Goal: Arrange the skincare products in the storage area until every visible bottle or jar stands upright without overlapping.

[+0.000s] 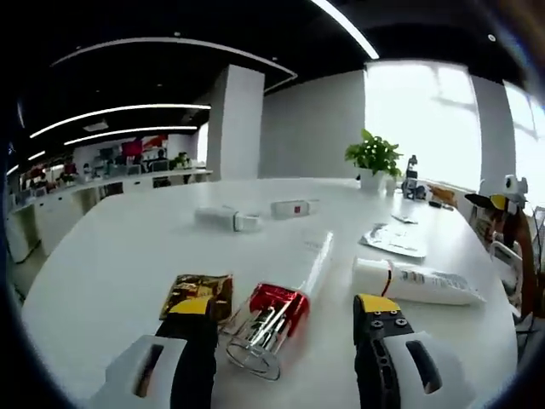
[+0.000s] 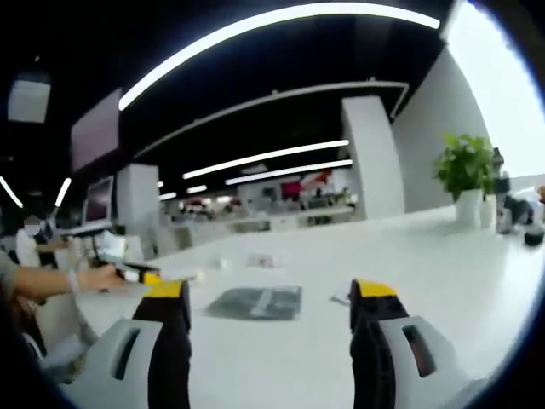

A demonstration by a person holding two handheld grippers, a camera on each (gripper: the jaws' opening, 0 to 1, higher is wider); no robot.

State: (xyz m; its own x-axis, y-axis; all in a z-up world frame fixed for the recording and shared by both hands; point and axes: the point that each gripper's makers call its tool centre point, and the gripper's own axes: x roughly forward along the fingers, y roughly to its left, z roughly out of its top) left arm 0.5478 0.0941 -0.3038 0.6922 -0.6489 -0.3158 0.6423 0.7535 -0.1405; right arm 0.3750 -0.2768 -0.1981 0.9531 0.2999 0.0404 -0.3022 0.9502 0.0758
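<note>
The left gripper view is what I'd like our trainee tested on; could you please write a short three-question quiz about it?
1. True or false: the red-capped bottle stands upright on the white table.
2. What lies nearest the left gripper's left jaw? A) gold sachet B) potted plant C) white tube
3. Fill in: the left gripper's jaws are ____.

Key: 1 false, it lies on its side; 2 A; 3 open, holding nothing.
</note>
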